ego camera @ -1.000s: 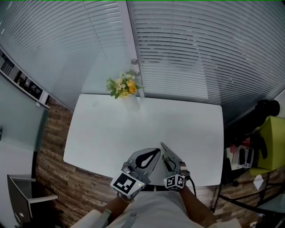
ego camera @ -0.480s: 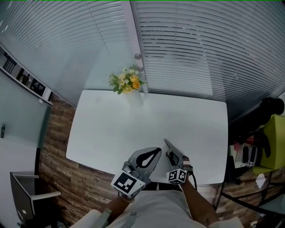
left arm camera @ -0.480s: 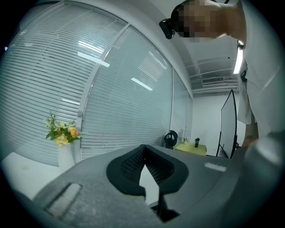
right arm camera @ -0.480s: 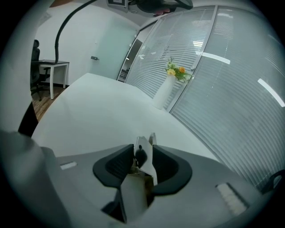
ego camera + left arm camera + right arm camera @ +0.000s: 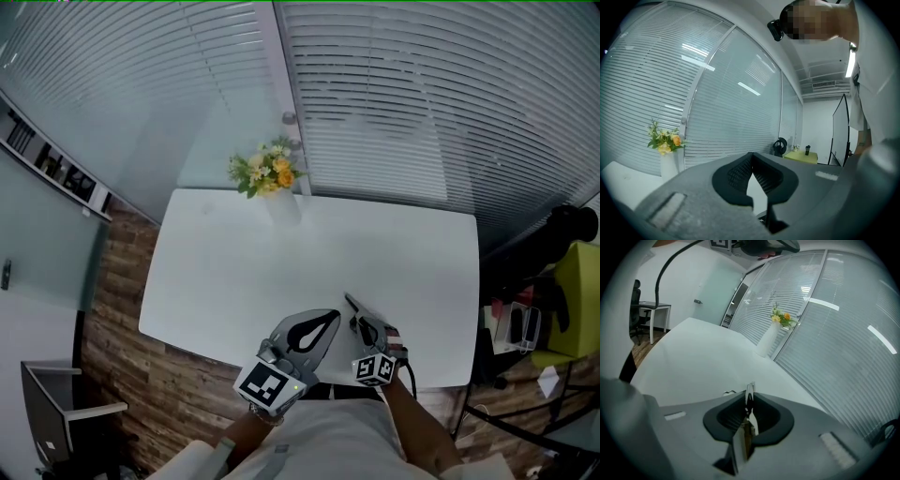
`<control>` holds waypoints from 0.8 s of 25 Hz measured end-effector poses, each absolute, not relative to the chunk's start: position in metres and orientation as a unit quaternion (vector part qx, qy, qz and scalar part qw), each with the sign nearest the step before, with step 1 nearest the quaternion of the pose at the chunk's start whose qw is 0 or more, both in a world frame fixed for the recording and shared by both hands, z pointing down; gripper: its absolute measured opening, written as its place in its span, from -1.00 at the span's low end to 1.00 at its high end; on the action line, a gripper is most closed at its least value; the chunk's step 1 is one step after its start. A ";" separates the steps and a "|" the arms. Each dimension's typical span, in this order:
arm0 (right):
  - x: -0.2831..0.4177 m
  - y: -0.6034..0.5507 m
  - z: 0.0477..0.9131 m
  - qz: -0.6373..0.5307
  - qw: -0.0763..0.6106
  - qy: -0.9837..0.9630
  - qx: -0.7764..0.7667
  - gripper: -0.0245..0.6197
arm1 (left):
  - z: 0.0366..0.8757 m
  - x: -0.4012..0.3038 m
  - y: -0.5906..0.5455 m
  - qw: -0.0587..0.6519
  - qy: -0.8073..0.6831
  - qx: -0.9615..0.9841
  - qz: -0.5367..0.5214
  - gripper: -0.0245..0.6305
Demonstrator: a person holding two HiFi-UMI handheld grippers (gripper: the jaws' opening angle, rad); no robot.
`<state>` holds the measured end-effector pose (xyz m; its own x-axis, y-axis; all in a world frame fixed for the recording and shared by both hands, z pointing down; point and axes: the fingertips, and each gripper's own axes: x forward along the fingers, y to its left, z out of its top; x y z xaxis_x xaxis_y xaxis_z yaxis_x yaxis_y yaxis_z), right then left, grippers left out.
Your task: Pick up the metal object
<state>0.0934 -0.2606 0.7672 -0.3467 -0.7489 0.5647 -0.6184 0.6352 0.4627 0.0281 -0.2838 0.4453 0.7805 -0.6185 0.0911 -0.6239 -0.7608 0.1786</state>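
A thin flat metal strip [image 5: 749,393] stands on edge between the jaws of my right gripper [image 5: 749,403], its tip poking out past them. The jaws are closing and the pads sit against the strip on both sides. In the head view the metal strip [image 5: 352,306] juts from the right gripper [image 5: 364,325] over the front part of the white table [image 5: 234,272]. Just left of it, my left gripper [image 5: 330,319] is shut with nothing in it. In its own view the left gripper [image 5: 751,157] has its tips touching.
A white vase of yellow flowers [image 5: 277,192] stands at the table's far edge against the window blinds; the vase [image 5: 766,339] also shows ahead of the right gripper. A yellow-green side table [image 5: 574,302] and clutter lie to the right. A desk [image 5: 655,309] stands off the table's left.
The right gripper's jaws have narrowed from wide apart to tight around the metal strip. The head view has shifted slightly. The left gripper has stayed where it was.
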 end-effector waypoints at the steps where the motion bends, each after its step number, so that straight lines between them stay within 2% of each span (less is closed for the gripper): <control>1: 0.096 -0.262 0.766 -0.087 0.388 -0.815 0.422 -0.82 | 0.445 0.028 -0.284 0.101 -0.331 0.938 0.014 -0.92; 4: 0.099 -0.267 0.758 -0.084 0.382 -0.813 0.431 -0.90 | 0.444 0.030 -0.285 0.098 -0.331 0.938 0.011 -0.92; 20: 0.119 -0.275 0.719 -0.041 0.326 -0.824 0.461 -0.90 | 0.434 0.035 -0.288 0.090 -0.332 0.939 0.000 -0.92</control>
